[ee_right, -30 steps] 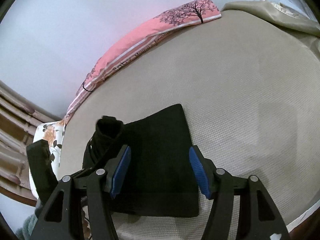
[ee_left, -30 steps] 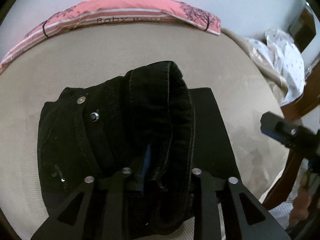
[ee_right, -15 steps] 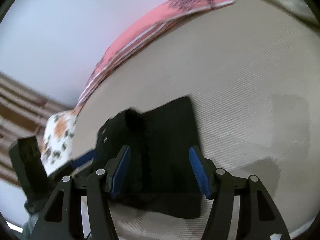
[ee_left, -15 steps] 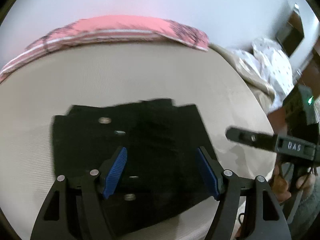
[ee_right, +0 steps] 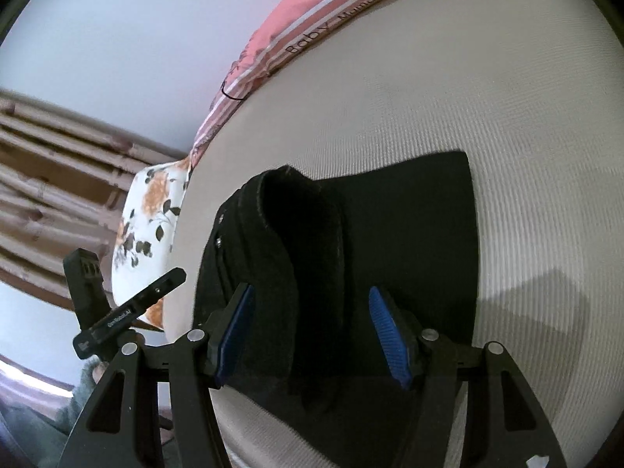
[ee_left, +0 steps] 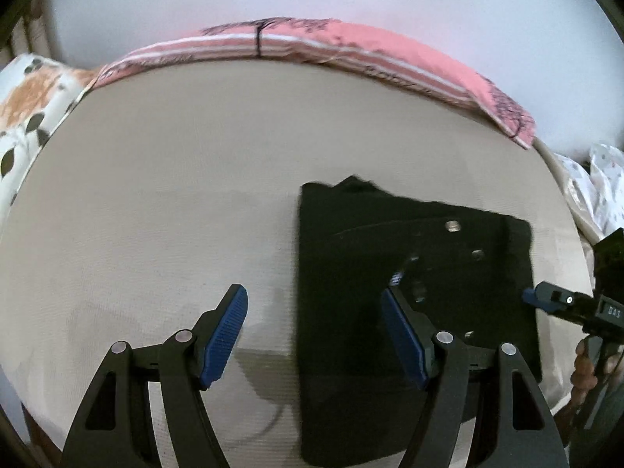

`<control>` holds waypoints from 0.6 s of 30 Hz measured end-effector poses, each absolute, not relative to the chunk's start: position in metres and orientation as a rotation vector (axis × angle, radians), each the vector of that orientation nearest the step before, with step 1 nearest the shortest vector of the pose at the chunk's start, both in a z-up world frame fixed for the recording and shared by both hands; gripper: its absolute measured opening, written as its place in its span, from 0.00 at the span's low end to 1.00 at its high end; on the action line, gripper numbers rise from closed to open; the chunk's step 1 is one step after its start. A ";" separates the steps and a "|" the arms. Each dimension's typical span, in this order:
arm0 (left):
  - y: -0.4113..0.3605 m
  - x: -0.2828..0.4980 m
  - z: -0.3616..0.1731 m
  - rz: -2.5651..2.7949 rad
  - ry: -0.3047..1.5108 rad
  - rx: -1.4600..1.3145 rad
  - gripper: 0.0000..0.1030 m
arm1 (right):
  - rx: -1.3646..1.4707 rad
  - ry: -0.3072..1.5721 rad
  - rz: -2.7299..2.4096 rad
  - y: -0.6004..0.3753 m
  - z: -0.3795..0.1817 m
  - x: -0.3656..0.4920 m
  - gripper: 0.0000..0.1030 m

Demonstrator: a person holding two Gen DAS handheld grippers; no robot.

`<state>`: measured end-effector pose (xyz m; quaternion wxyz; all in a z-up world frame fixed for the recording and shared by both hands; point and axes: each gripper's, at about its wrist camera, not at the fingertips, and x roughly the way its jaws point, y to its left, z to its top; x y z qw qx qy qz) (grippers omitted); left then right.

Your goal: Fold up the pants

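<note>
Both pairs of blue-padded fingers (ee_left: 230, 335) stand apart, holding nothing; the black denim pants (ee_left: 409, 273) lie folded on the beige bed (ee_left: 175, 195); one thick flap (ee_right: 288, 257) bulges upward; better press it flat, then square edges.

pants (ee_left: 409, 273) near edge behind gripper fingers, pillow (ee_right: 319, 31) lettering cut off

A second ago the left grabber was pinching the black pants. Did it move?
Yes. The left gripper let go and slid left: the pants now sit right in its view, with more bare bed showing.
</note>
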<state>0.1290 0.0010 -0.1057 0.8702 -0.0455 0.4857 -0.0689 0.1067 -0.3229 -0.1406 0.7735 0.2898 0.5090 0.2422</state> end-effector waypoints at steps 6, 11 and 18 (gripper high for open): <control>0.007 0.131 -0.116 -0.117 1.025 -0.095 0.69 | 0.617 1.118 0.612 -0.320 -0.150 0.125 0.57; 0.013 0.134 -0.123 -0.110 1.042 -0.120 0.69 | 0.615 1.121 0.672 -0.312 -0.153 0.139 0.57; 0.011 0.138 -0.131 -0.118 1.055 -0.122 0.69 | 0.581 1.154 0.745 -0.297 -0.155 0.146 0.48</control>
